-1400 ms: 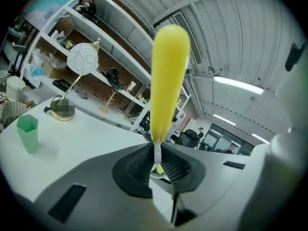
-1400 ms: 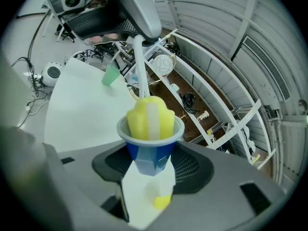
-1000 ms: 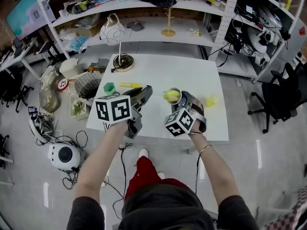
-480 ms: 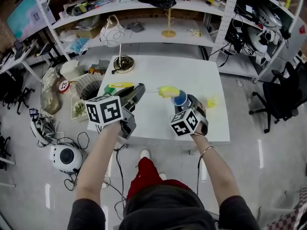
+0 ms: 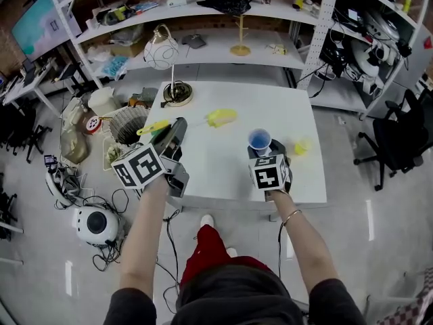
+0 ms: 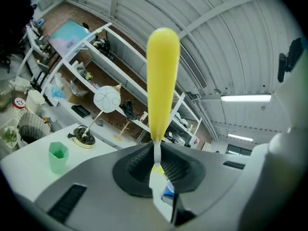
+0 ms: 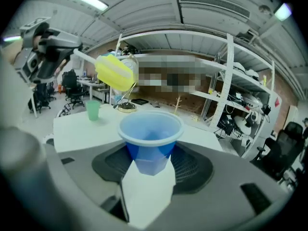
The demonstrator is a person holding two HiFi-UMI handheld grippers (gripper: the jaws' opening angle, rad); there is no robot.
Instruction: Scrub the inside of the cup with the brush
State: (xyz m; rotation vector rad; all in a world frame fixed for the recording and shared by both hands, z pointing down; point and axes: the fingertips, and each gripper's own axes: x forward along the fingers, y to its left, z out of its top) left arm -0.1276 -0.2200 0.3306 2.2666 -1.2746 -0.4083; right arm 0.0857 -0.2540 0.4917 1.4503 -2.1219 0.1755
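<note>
My left gripper (image 5: 177, 128), clamped on the thin stem of the yellow foam-headed brush (image 5: 221, 118), points it rightward. Its head hangs up-left of the blue plastic cup (image 5: 260, 141), clasped upright in my right gripper (image 5: 262, 153), centre-right of frame.

Yellow brush (image 5: 221, 118) now outside cup (image 5: 259, 141)

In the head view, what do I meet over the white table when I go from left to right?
left gripper → brush → cup → yellow object
</note>
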